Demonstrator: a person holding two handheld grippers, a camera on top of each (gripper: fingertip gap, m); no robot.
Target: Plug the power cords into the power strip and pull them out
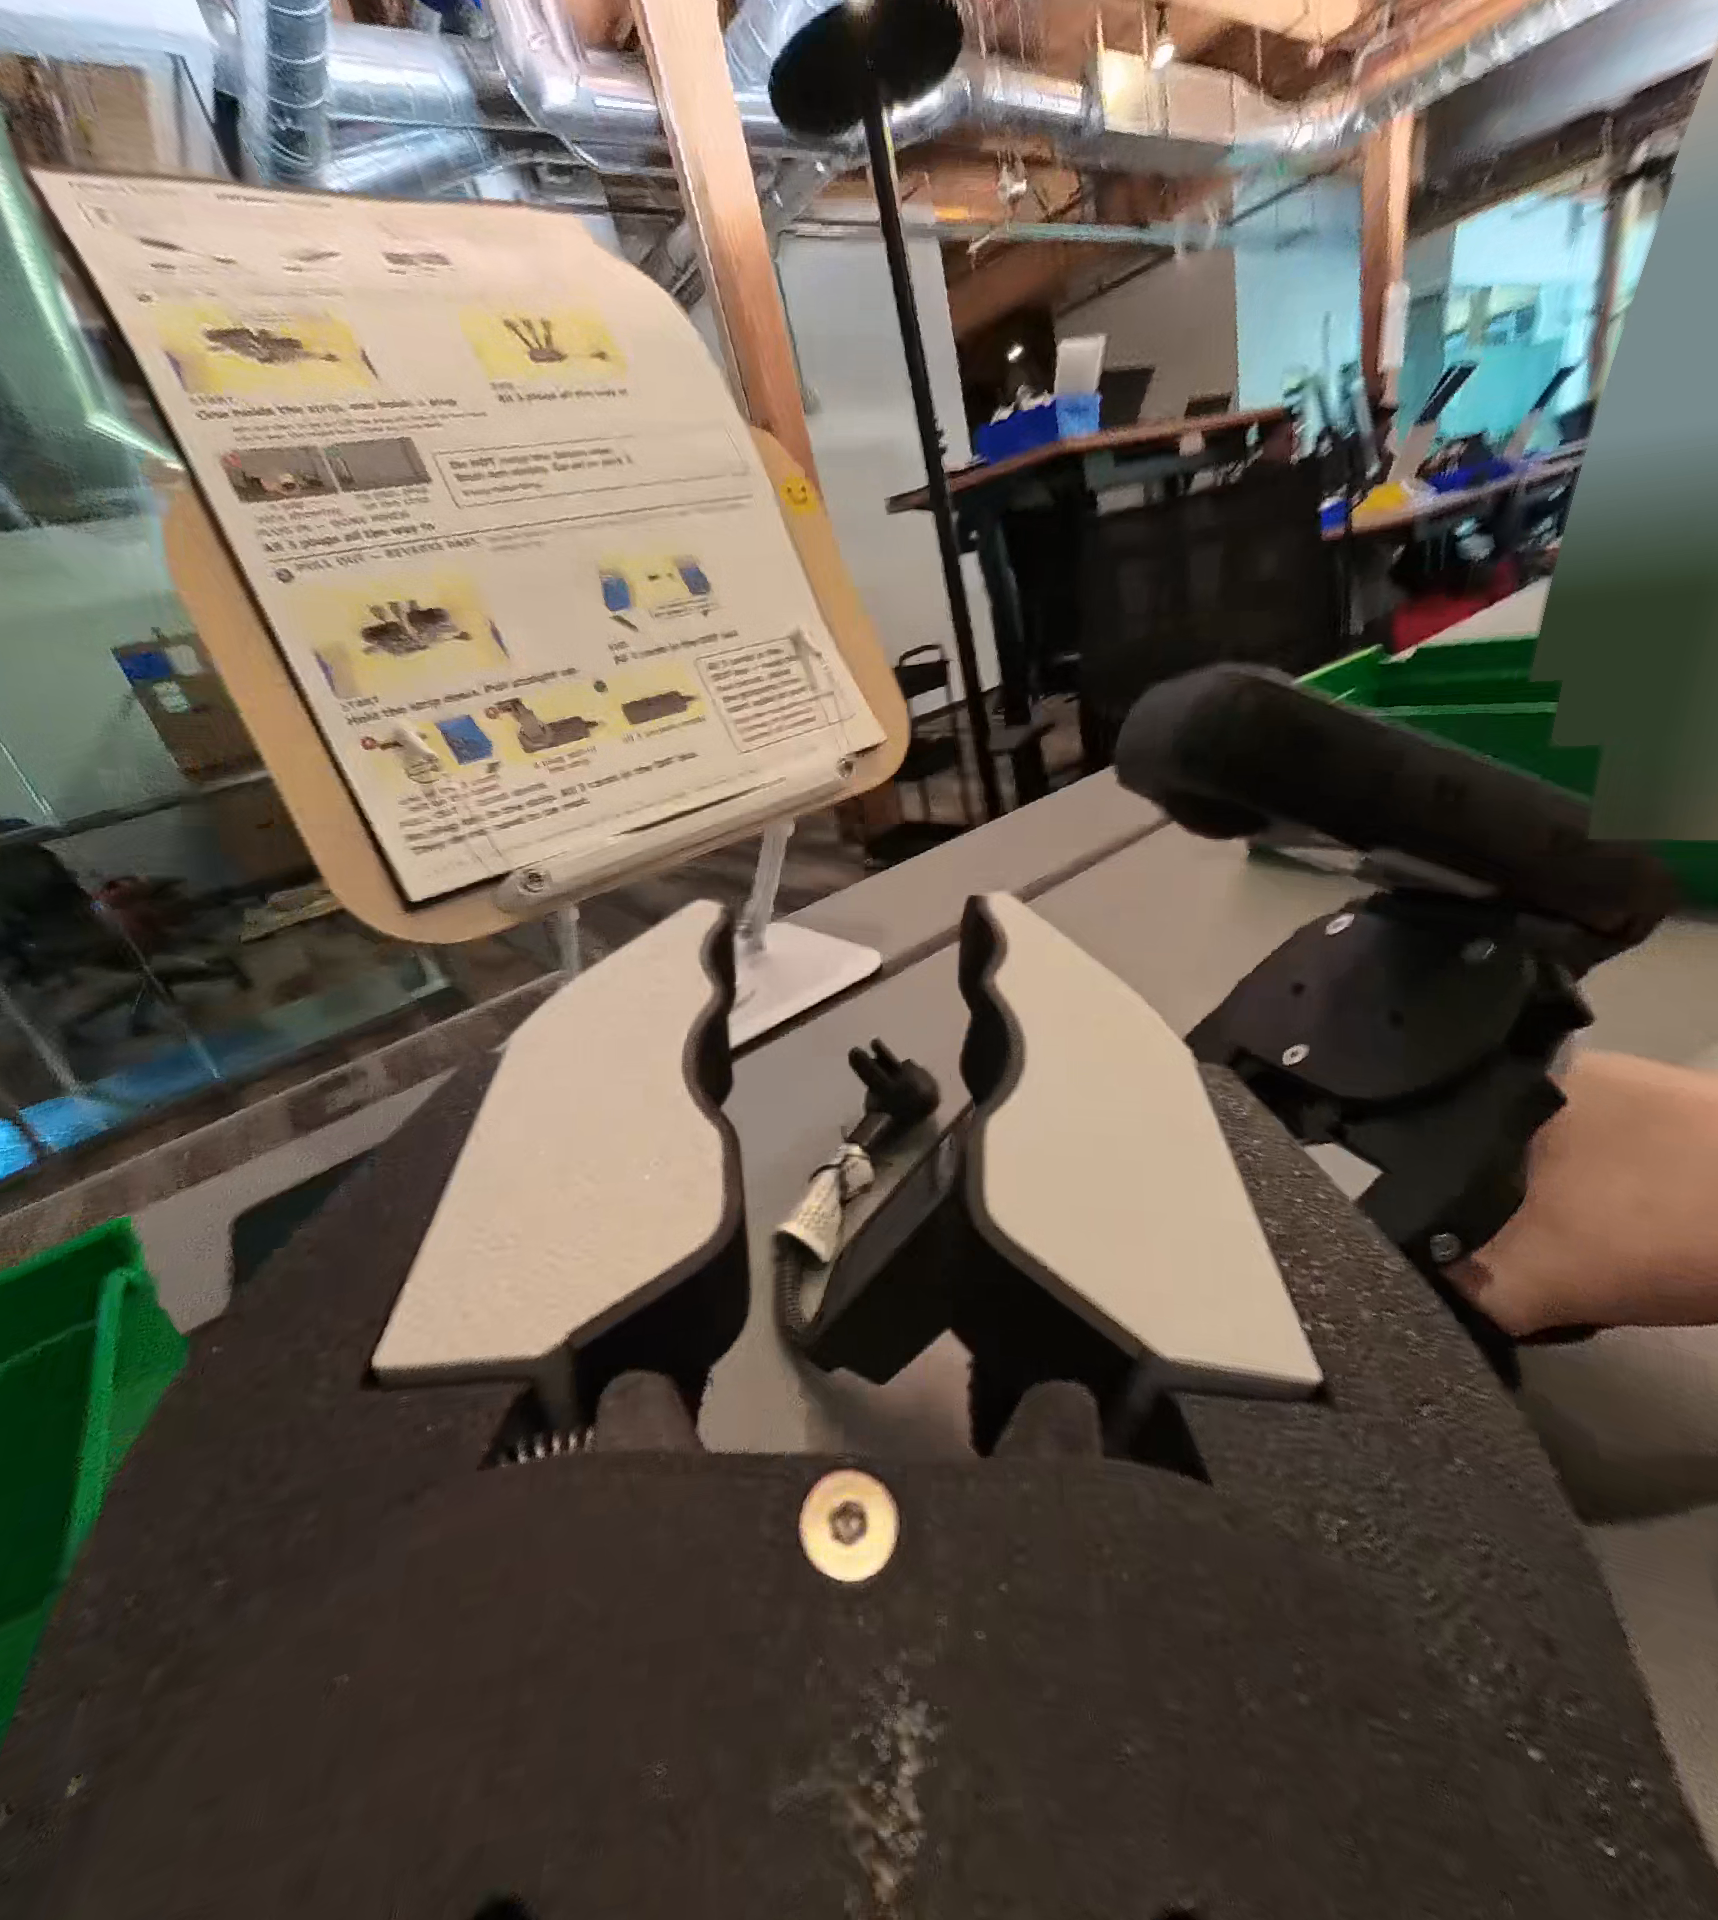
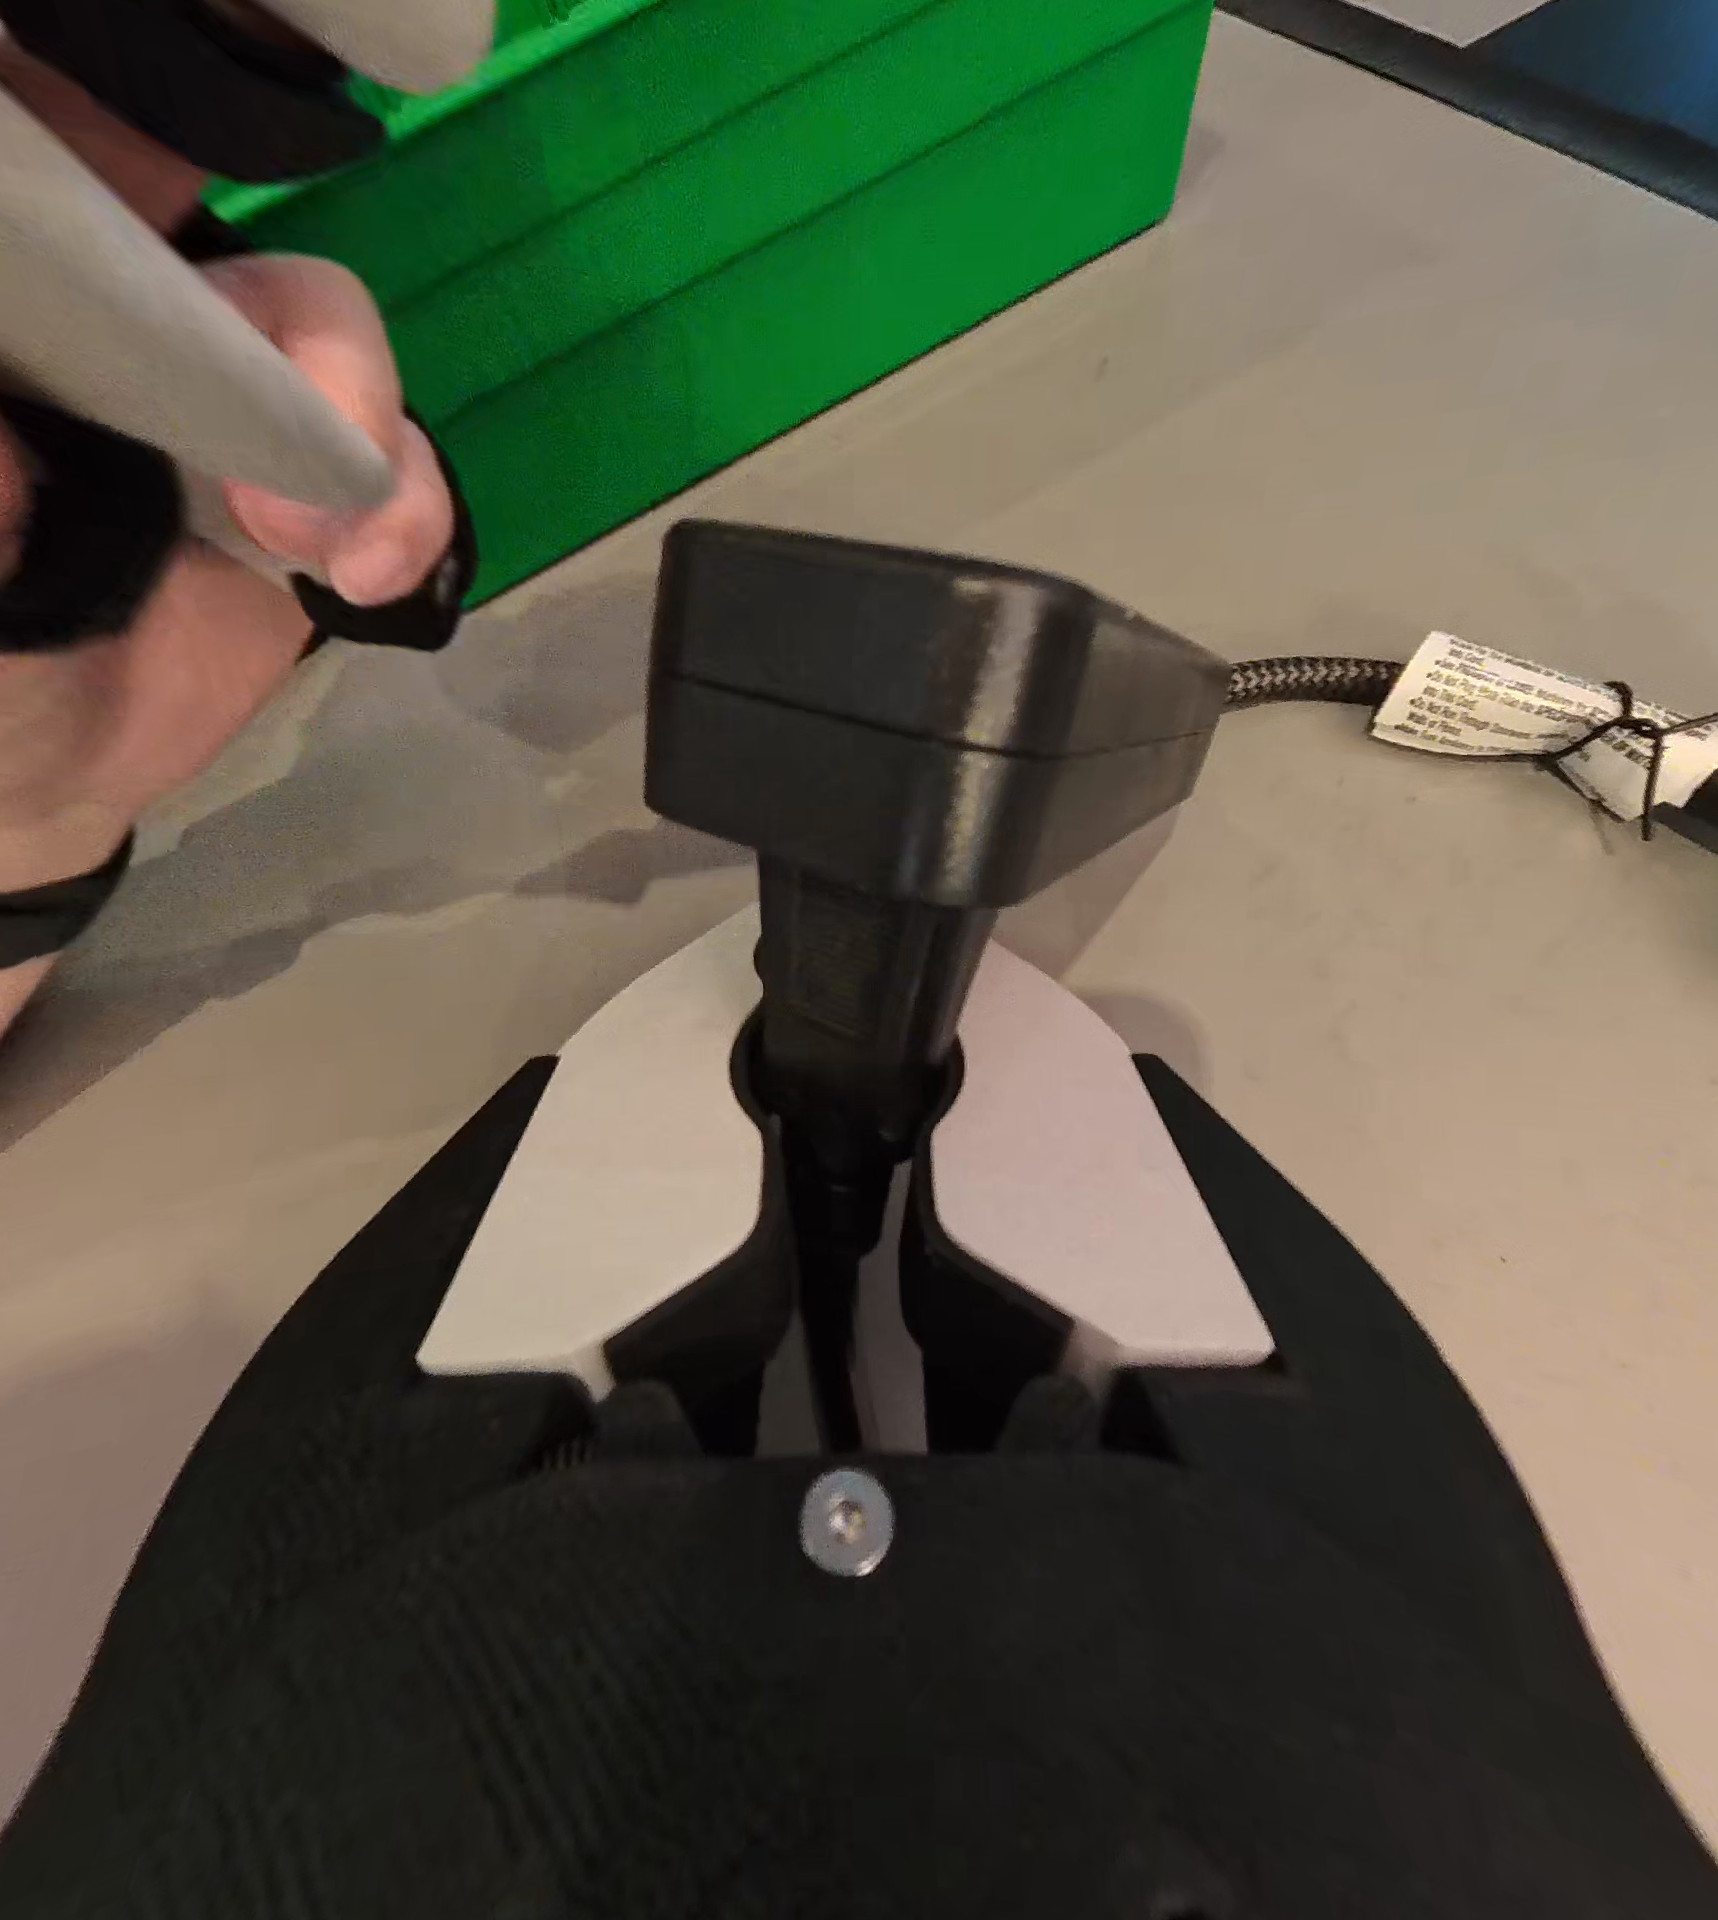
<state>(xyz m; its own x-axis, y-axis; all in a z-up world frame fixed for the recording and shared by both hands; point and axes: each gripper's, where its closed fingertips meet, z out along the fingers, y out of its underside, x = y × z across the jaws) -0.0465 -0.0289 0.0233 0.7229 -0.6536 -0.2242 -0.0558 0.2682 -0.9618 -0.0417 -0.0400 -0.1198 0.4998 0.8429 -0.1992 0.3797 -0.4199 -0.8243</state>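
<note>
The grey counter (image 2: 1354, 436) carried a green plastic bin (image 2: 730, 270) at eleven o'clock. The matte black, blocky power strip (image 2: 922, 717) lay centred; the right gripper (image 2: 850, 1049) had its jaws clamped on the black power cord plug (image 2: 850, 997) entering it. The left gripper (image 1: 844, 997) had its jaws apart.

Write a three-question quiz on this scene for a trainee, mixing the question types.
1. True or false: the right gripper is shut on a black plug.
2. What colour is the bin behind the power strip? A red, B green, C yellow.
3. Fill in: the left gripper has its jaws ____.

Key: 1 true; 2 B; 3 open.
</note>
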